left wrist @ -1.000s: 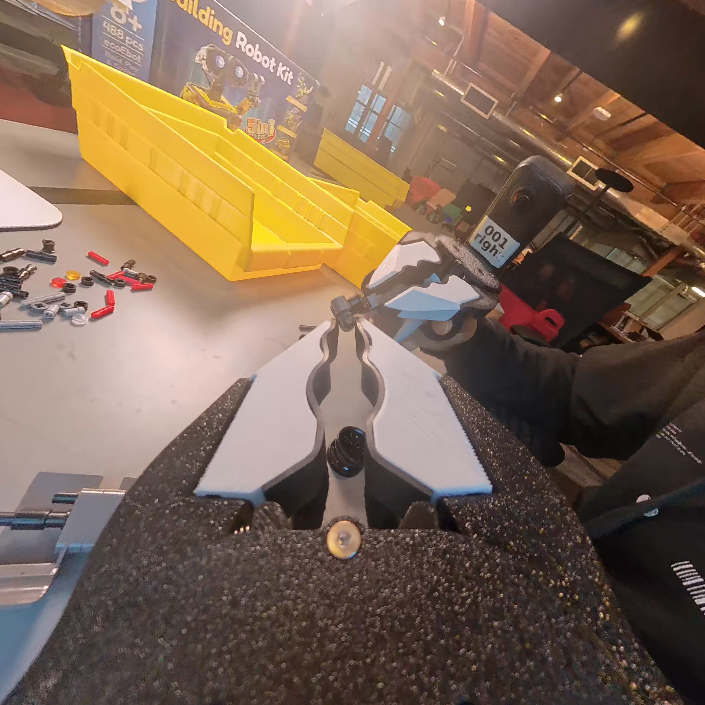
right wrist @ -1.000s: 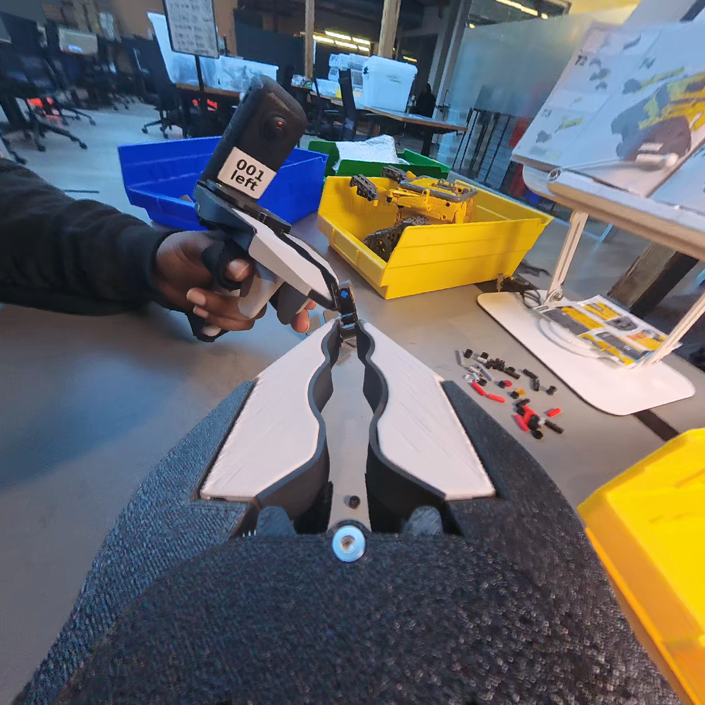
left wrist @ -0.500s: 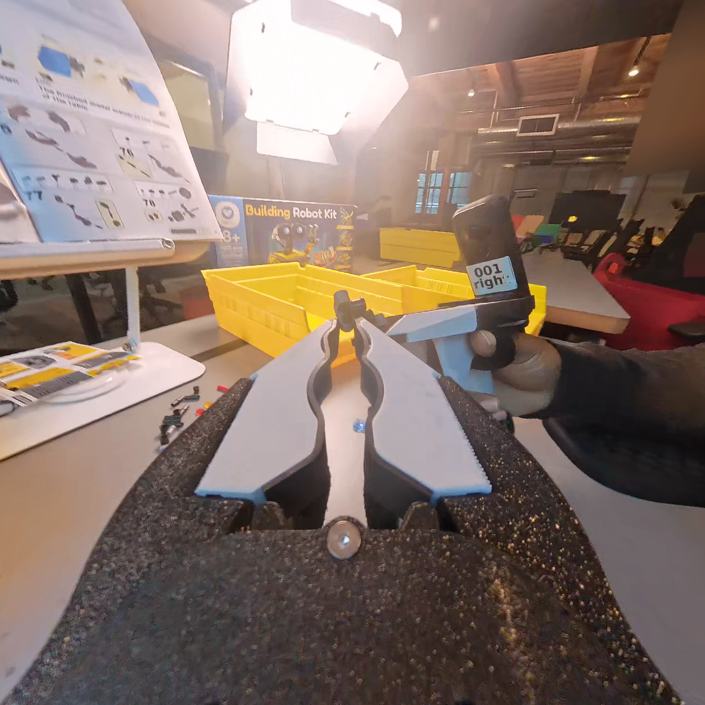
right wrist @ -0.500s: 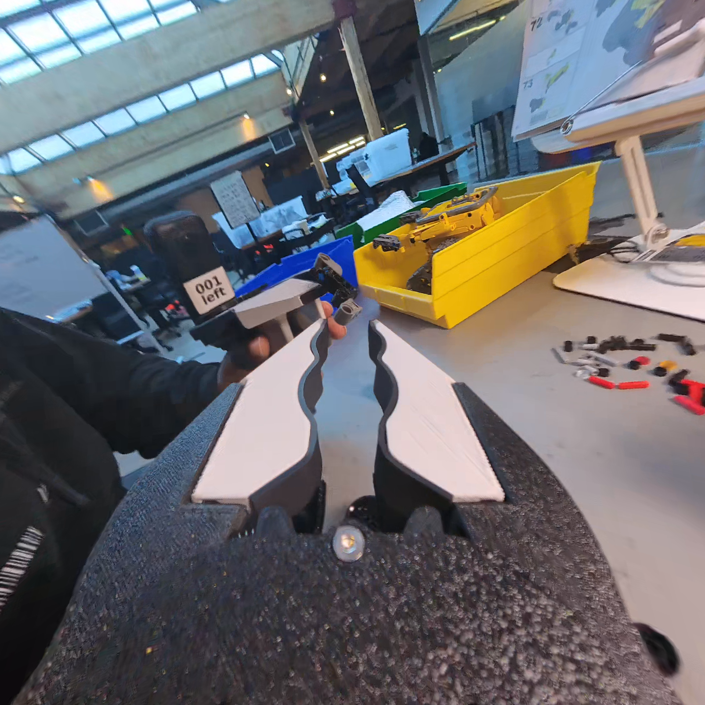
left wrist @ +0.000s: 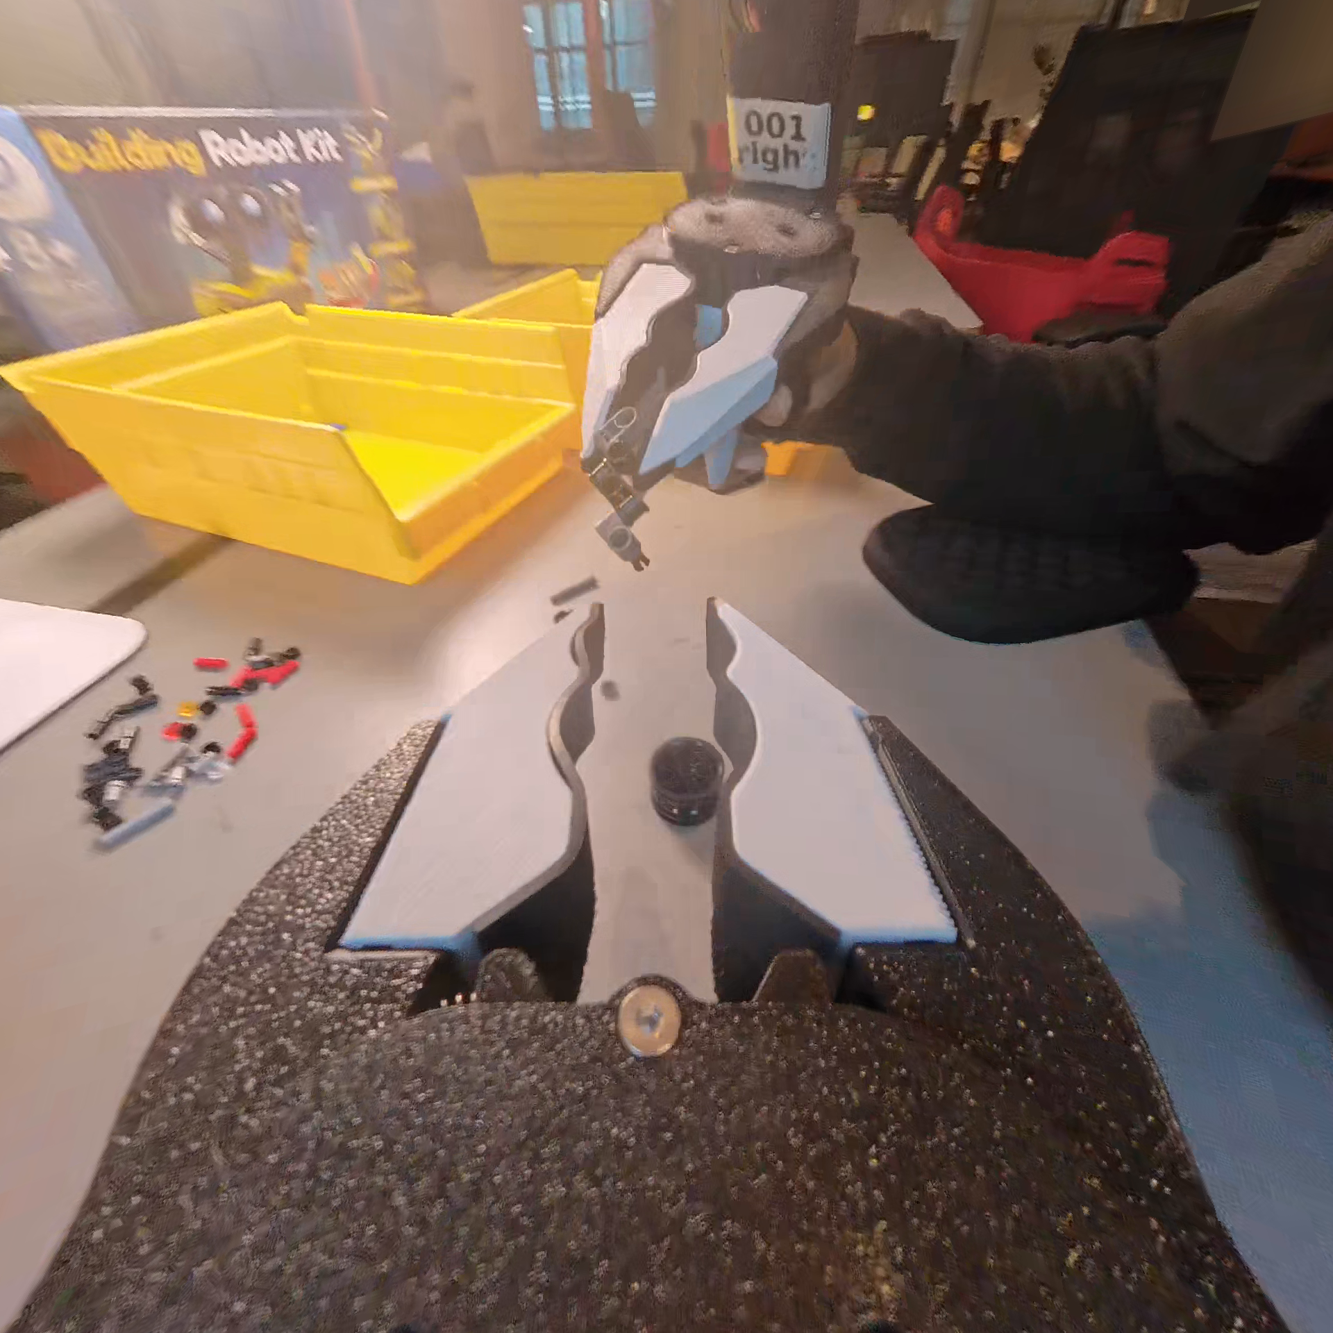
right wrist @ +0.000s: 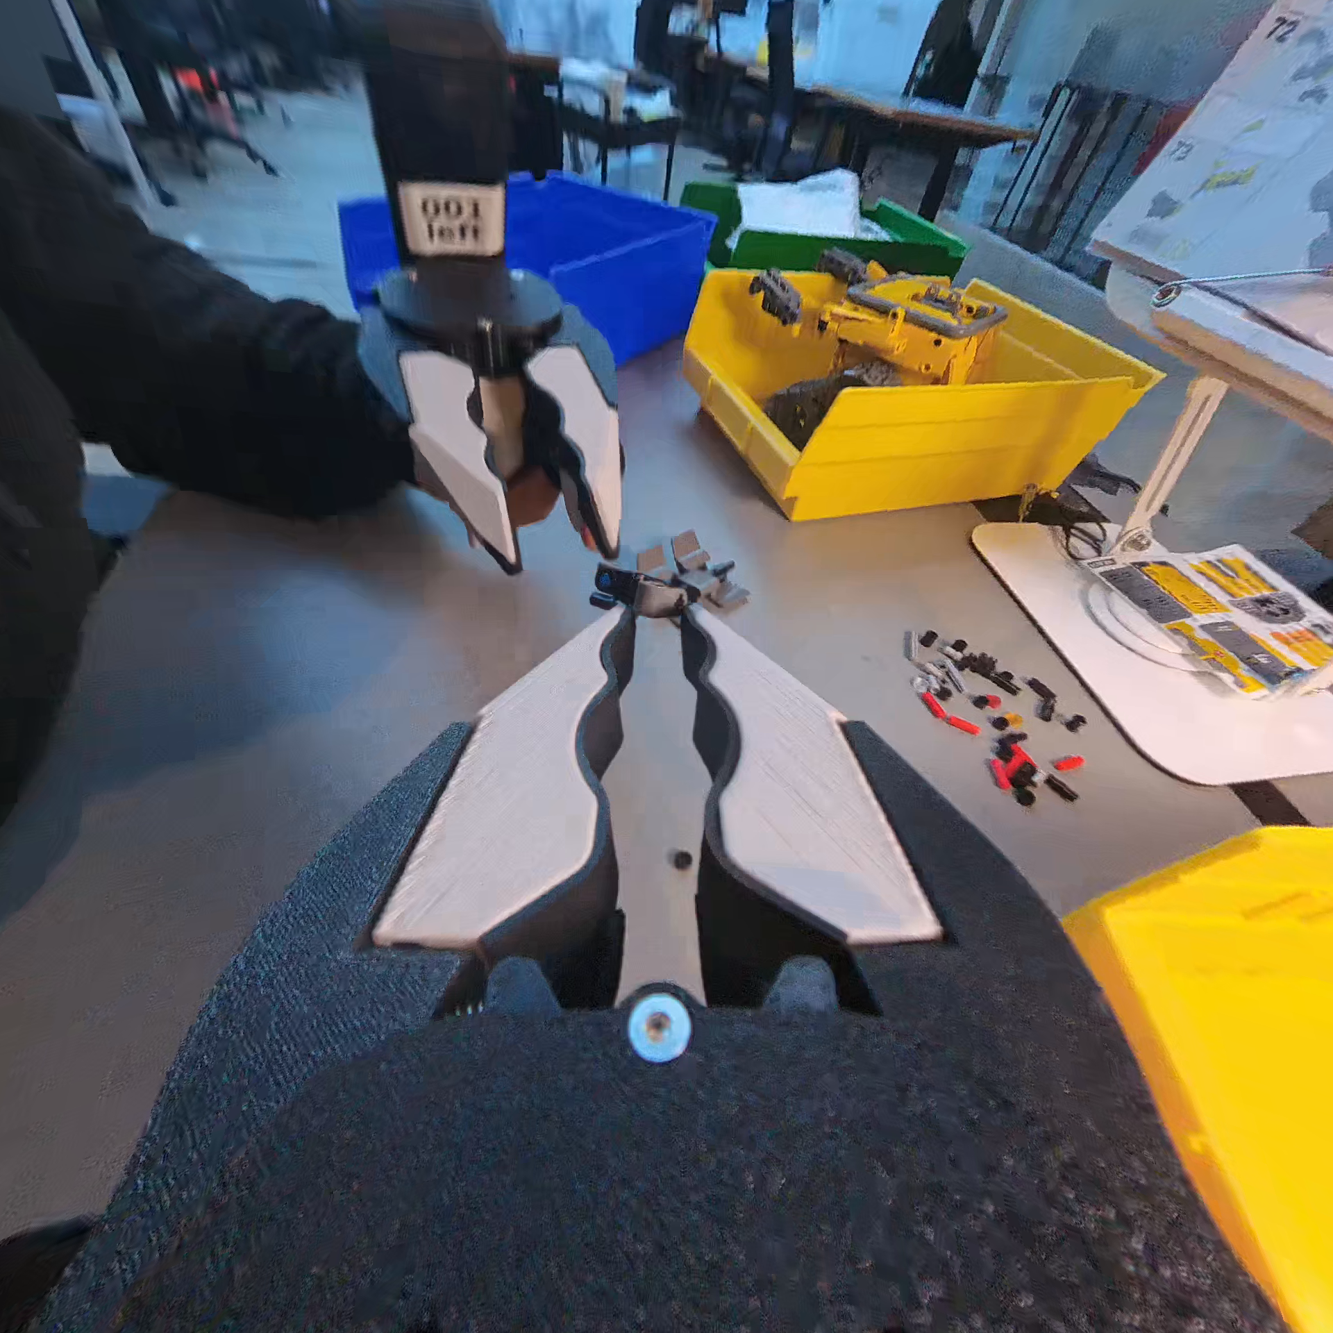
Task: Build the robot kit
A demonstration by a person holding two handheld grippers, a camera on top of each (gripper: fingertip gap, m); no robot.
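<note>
My right gripper (right wrist: 656,612) is shut on a small grey and black brick assembly (right wrist: 645,588) and holds it above the grey table (right wrist: 288,685). In the left wrist view it (left wrist: 622,465) hangs tips down with the assembly (left wrist: 619,516) below its tips. My left gripper (left wrist: 655,612) is open and empty, just short of the assembly. A small black wheel (left wrist: 685,790) lies on the table between its fingers. In the right wrist view the left gripper (right wrist: 559,559) is open, just left of the assembly.
Loose red, black and grey pins (left wrist: 180,728) (right wrist: 995,721) lie on the table. Yellow bins (left wrist: 303,447), one with a yellow model (right wrist: 902,346), a blue bin (right wrist: 613,245), a kit box (left wrist: 216,209), a white stand base with a leaflet (right wrist: 1154,692) and another yellow bin (right wrist: 1226,1046) surround them. Left tips to right tips: about 5 cm.
My left gripper has opened and let go of the assembly. My right gripper has shut on it. Both grippers have tilted down toward the table and drawn slightly apart.
</note>
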